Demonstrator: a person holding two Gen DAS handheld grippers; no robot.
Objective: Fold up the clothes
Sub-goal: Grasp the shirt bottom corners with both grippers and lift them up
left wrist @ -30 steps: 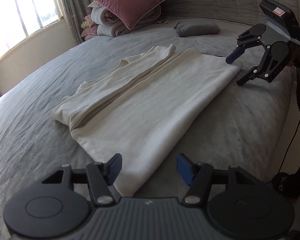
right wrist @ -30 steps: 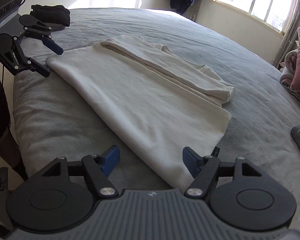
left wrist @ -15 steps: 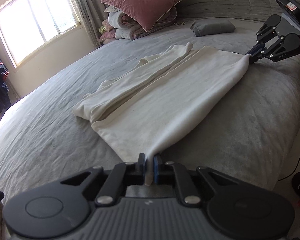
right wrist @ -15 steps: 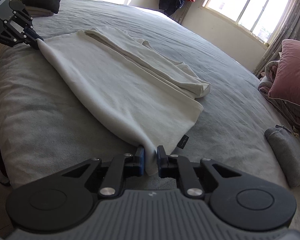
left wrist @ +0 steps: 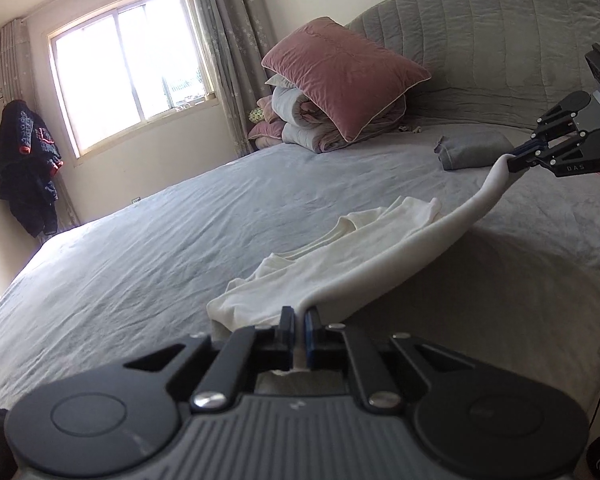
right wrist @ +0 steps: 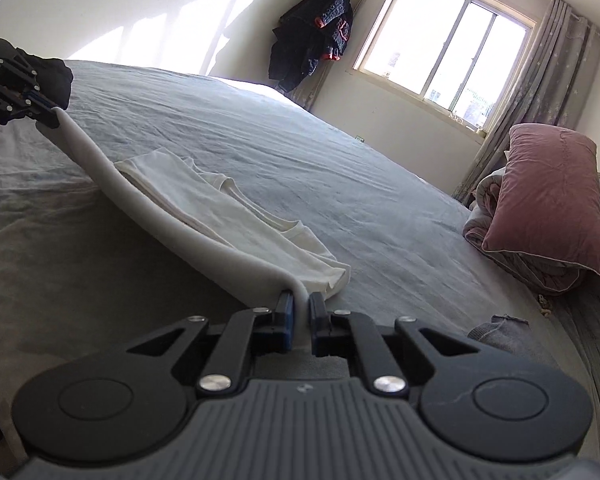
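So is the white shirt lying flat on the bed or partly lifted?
Partly lifted. The left gripper and right gripper each pinch a corner, raising the white shirt's near edge; the far side rests on the bed.

soft matt cream cloth garment [left wrist: 340,264].

Large bed [left wrist: 180,248], grey cover, fills the frame centre. Quilted grey headboard [left wrist: 500,40] upper right. Bright window [left wrist: 128,68] upper left, patterned grey curtain [left wrist: 224,48] beside it. Cream walls (sun patches in the right wrist view). Dark jacket [left wrist: 24,164] hangs far left.
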